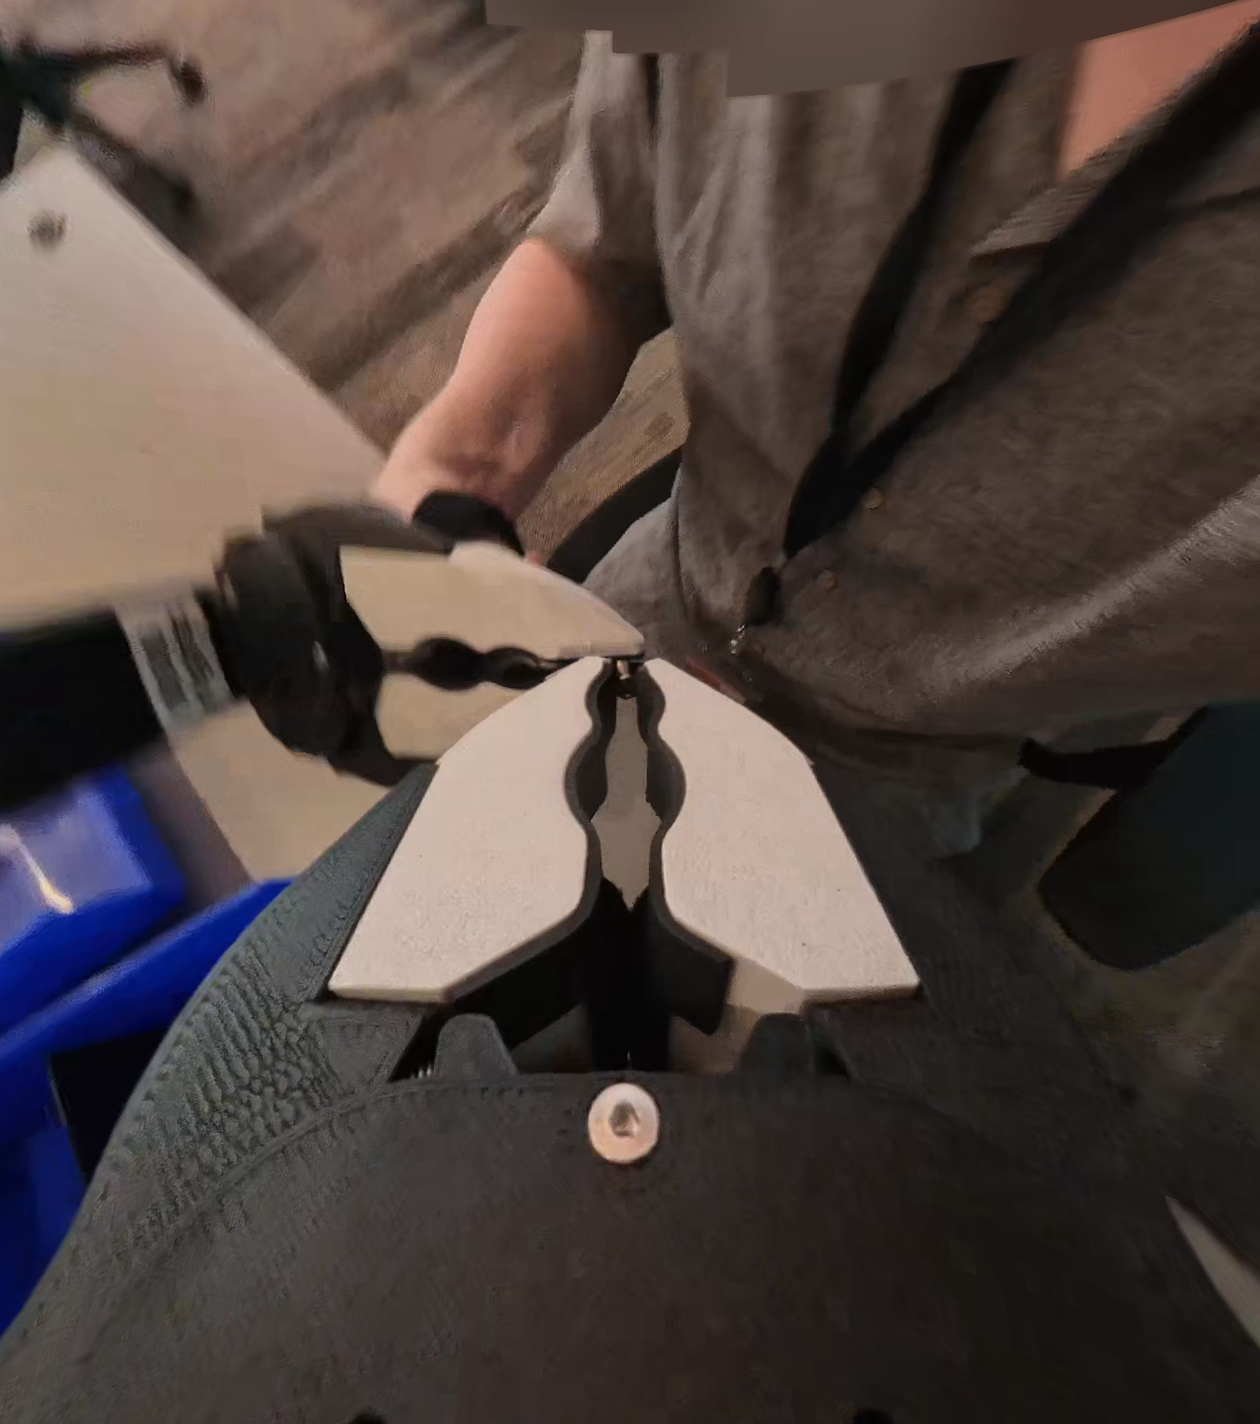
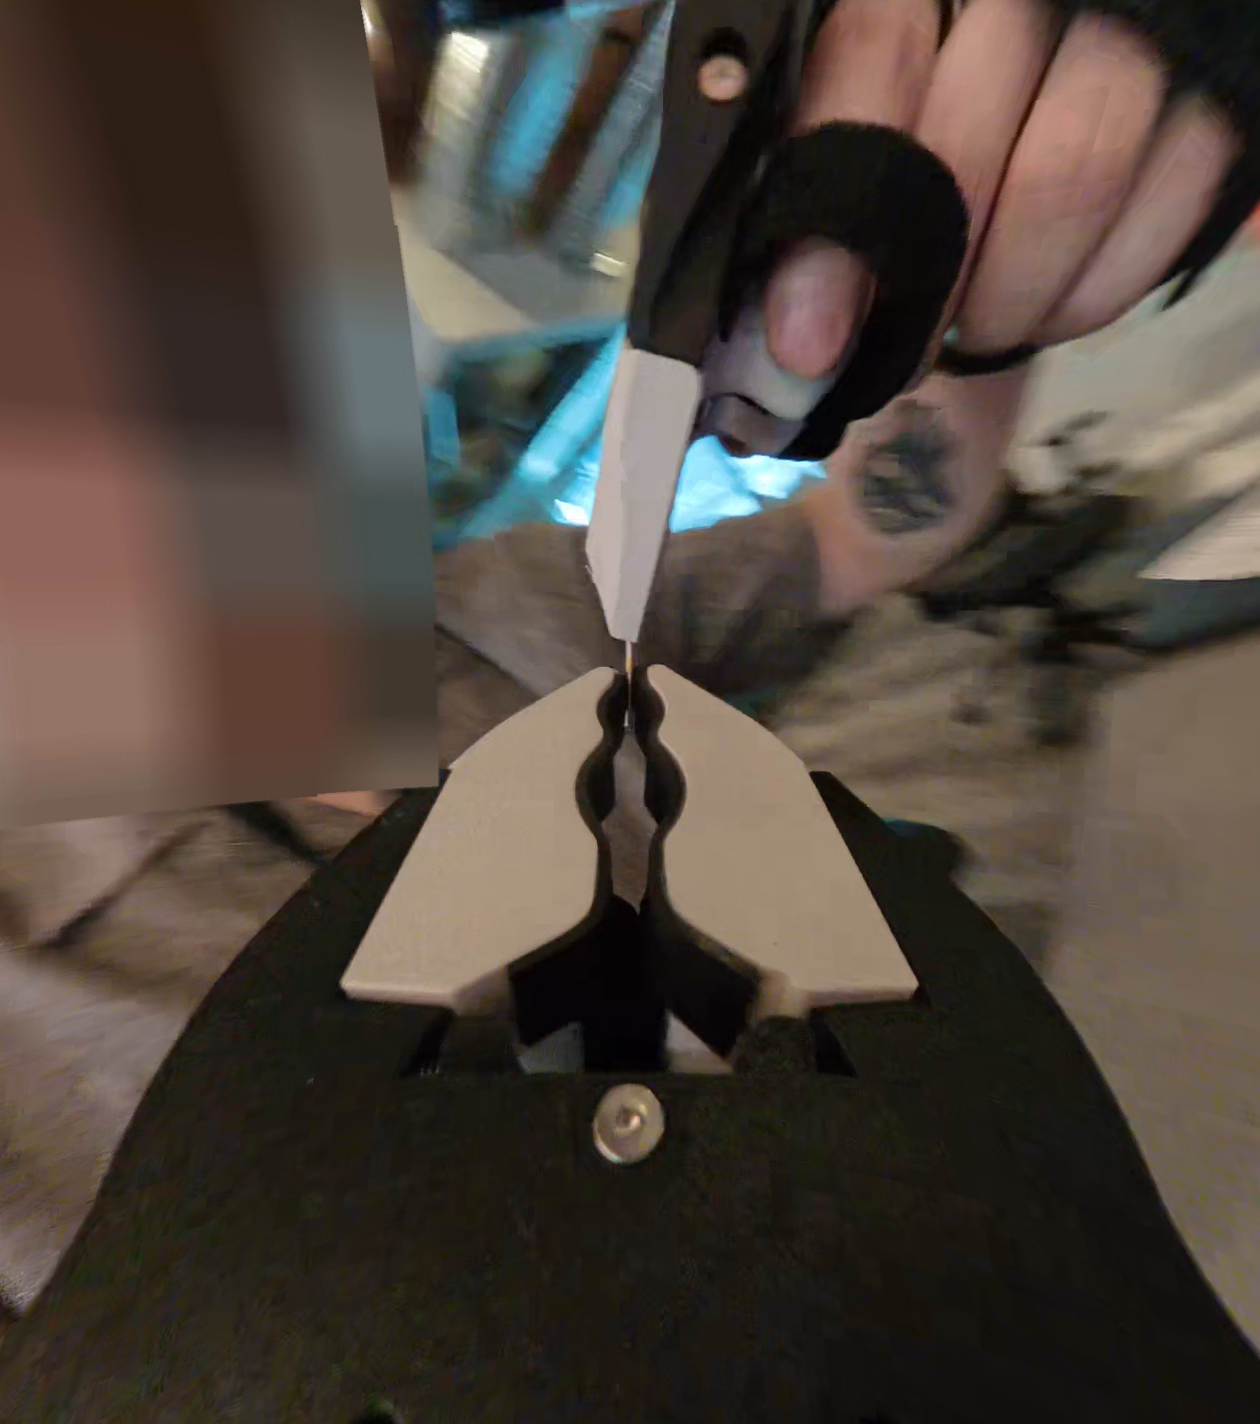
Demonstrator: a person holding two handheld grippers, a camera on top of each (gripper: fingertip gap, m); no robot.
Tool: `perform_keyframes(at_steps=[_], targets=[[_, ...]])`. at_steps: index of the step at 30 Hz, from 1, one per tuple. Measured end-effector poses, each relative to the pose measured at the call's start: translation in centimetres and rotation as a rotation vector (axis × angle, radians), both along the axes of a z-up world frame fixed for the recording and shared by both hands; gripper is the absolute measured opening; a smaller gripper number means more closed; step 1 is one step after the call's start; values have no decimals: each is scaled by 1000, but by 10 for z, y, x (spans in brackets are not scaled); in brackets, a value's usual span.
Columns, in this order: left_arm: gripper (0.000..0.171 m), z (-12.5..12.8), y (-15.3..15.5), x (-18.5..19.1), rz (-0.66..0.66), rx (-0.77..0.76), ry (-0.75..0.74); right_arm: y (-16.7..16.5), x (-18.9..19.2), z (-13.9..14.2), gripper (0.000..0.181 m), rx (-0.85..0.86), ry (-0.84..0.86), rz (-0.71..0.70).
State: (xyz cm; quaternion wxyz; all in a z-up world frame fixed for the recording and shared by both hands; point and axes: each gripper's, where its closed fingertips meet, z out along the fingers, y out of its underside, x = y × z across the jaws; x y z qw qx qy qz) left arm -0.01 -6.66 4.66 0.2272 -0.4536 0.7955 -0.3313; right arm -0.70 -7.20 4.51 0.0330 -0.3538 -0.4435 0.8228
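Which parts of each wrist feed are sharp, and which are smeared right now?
Left wrist view: own left tool is crisp, while the right tool, blue bins and shirt are motion-blurred. Right wrist view: own tool sharp, background smeared, hand soft.

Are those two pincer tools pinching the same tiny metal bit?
Touching. In the left wrist view, the left tool and right tool both close on one small metal piece at their tips.

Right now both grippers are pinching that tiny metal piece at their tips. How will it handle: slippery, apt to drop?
Likely slippery: the small metal piece looks shiny and sits only at the very tips of the left gripper. Probably very light, being tiny beside the fingers. Easy to drop or twist, I'd guess, since the right gripper also catches it only at its tips, and it is too small to identify.
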Motion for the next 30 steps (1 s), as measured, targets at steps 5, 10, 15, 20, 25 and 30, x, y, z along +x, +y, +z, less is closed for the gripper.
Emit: perform_keyframes(at_steps=[5, 10, 15, 20, 25, 30], targets=[[5, 7, -10, 3, -139, 4, -129, -12, 4, 10, 1, -343, 139, 310], [6, 5, -1, 1, -44, -10, -144, -5, 1, 8, 1, -340, 113, 244], [48, 9, 9, -1, 79, -18, -104, 5, -6, 1, 2, -225, 42, 78], [51, 12, 38, -12, 351, -1, -30, 29, -17, -12, 2, 190, -107, -397], [30, 11, 69, -18, 704, 29, -7, 68, -9, -13, 2, 753, -240, -923], [27, -4, 63, -12, 738, 37, 77, 67, -10, -18, 2, 884, -287, -956]])
